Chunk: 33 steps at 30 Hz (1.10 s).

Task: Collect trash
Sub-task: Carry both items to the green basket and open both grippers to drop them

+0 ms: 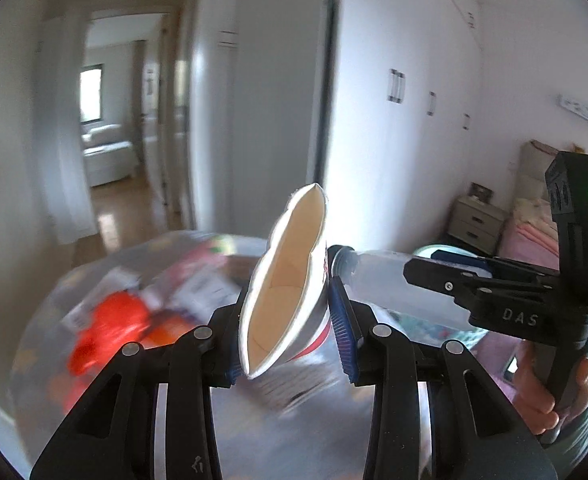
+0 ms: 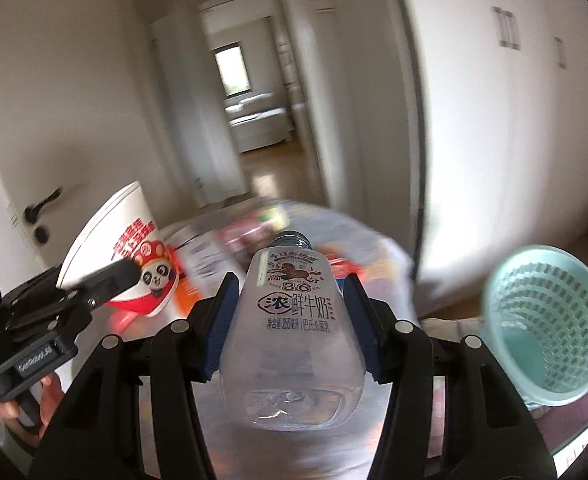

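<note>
A: How far along is the trash run, would you say?

B: Well into it, as I judge. The clear bag [image 1: 141,320] already bulges with rubbish: something red, printed paper, orange scraps, all blurred. Two more pieces are picked up and carried just above the bag, not yet dropped in.

A: Which pieces?

B: A paper cup [image 1: 289,280] and an empty plastic bottle [image 2: 294,320].

A: What is the left gripper [image 1: 289,308] doing?

B: It clamps the cup. Its jaws stand fairly narrow, and the blue pads [image 1: 340,320] press the cup's sides so hard that the rim is squashed into a long slit. The cup's mouth faces the camera, tilted, right over the bag.

A: And the right gripper [image 2: 294,308]?

B: It grips the bottle by its body, the jaws about half wide, a blue pad against each flank. The neck points away from the camera toward the bag, the cap off as far as I can see. In the left view the bottle's neck comes in beside the cup, nearly touching it.

A: So what is left?

B: Both pieces must go into the bag; I cannot see its mouth, so I cannot tell where the opening lies. A teal basket [image 2: 550,328] sits to the right of the bag, tipped with its mouth toward the camera; it looks emptied, though its bottom is not fully clear.

A: Anything else lying about?

B: None that I can make out near the bag; the blur hides much.
</note>
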Each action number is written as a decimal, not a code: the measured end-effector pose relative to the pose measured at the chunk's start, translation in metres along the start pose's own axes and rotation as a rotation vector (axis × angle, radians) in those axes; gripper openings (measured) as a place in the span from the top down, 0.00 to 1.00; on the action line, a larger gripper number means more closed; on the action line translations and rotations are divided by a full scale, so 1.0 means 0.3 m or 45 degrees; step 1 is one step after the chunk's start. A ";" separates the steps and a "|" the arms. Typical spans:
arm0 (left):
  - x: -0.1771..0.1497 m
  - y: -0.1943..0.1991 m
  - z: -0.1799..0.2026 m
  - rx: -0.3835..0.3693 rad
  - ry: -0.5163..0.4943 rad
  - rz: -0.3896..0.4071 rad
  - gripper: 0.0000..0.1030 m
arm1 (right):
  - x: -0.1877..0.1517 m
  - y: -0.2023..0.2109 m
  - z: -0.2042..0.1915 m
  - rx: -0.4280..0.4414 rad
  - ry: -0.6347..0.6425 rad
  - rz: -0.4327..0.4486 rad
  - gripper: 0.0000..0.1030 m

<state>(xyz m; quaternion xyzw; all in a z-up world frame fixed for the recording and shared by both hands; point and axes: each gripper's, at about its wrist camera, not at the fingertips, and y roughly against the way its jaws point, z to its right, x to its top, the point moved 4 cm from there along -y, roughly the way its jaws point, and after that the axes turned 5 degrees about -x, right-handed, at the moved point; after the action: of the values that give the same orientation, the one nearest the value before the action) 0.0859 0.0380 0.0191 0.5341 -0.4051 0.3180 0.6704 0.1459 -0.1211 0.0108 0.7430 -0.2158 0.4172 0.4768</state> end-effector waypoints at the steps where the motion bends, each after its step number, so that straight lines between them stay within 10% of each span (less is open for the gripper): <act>1: 0.012 -0.027 0.029 -0.023 -0.015 -0.005 0.66 | 0.007 0.004 0.045 -0.025 -0.024 0.004 0.51; 12: 0.099 -0.416 0.409 -0.336 -0.191 -0.107 0.66 | -0.025 0.043 0.575 -0.424 -0.316 0.021 0.51; 19: 0.003 -0.773 0.539 -0.645 -0.050 -0.460 0.66 | -0.179 -0.061 0.895 -0.594 -0.578 -0.211 0.51; 33: -0.118 -0.990 0.607 -0.630 -0.060 -0.574 0.45 | -0.291 -0.044 0.995 -0.638 -0.732 -0.258 0.46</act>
<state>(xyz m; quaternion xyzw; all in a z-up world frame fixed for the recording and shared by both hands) 0.2874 -0.2065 -0.1301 0.4385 -0.3572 0.0413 0.8237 0.2304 -0.3870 -0.1271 0.7075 -0.3613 0.0775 0.6023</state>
